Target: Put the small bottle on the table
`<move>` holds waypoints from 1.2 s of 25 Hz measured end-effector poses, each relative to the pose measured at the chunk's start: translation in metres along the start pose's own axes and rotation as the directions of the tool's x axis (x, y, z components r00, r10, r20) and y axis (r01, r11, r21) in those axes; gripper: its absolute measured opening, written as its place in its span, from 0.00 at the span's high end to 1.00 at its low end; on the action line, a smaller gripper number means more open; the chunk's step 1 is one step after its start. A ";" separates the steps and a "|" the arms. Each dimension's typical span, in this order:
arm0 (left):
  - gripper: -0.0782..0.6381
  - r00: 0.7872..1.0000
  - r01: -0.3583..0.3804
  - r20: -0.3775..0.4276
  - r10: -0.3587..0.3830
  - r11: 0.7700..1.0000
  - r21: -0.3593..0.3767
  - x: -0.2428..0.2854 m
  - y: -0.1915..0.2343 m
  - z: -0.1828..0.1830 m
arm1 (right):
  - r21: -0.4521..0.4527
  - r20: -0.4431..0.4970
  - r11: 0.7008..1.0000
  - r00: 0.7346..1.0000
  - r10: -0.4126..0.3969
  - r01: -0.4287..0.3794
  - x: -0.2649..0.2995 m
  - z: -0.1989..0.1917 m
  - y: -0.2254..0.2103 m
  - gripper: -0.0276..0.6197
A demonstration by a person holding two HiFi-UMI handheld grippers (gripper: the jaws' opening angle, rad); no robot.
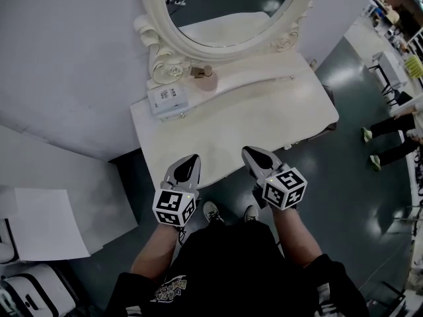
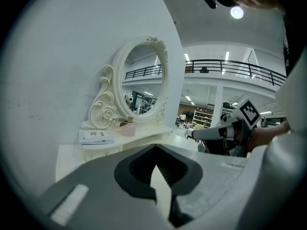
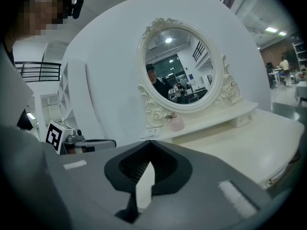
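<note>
The small pink bottle [image 1: 206, 78] with a tan cap stands upright on the raised shelf of the white dressing table [image 1: 264, 121], just under the oval mirror [image 1: 228, 8]. It also shows as the pink bottle [image 2: 127, 128] in the left gripper view and the pink bottle [image 3: 177, 123] in the right gripper view. My left gripper [image 1: 190, 160] and right gripper [image 1: 251, 154] hover side by side over the table's front edge, far short of the bottle. Both are shut and hold nothing. The left gripper's tips [image 2: 156, 147] and the right gripper's tips [image 3: 149, 143] point toward the mirror.
A white box [image 1: 167, 100] lies on the shelf left of the bottle. The mirror's carved frame [image 1: 162, 61] rises right behind it. A white cabinet [image 1: 59, 203] and a suitcase [image 1: 30, 296] stand at the left. People's legs [image 1: 390, 144] are on the dark floor at the right.
</note>
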State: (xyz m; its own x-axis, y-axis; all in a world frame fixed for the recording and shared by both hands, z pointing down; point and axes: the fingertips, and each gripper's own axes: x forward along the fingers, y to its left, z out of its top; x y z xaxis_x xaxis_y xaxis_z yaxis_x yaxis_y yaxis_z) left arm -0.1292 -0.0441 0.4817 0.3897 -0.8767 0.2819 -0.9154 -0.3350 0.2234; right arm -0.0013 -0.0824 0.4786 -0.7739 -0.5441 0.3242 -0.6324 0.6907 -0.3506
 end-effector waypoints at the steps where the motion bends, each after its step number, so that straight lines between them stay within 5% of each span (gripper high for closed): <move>1: 0.89 1.000 -0.001 0.001 0.001 1.000 0.001 0.000 -0.003 0.000 | 0.000 0.000 1.000 1.000 0.002 -0.002 -0.003 -0.001 -0.001 0.91; 30: 0.89 0.993 -0.118 0.026 0.118 0.993 -0.001 -0.005 -0.143 -0.012 | -0.054 -0.042 0.983 0.984 0.171 -0.173 -0.120 -0.023 -0.024 0.91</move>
State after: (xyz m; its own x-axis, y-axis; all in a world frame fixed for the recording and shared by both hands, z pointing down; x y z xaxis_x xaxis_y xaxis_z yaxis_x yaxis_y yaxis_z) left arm 0.0013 0.0125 0.4599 0.2761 -0.9190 0.2815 -0.9548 -0.2287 0.1898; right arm 0.1076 -0.0230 0.4686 -0.8686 -0.3971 0.2962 -0.4859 0.7995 -0.3532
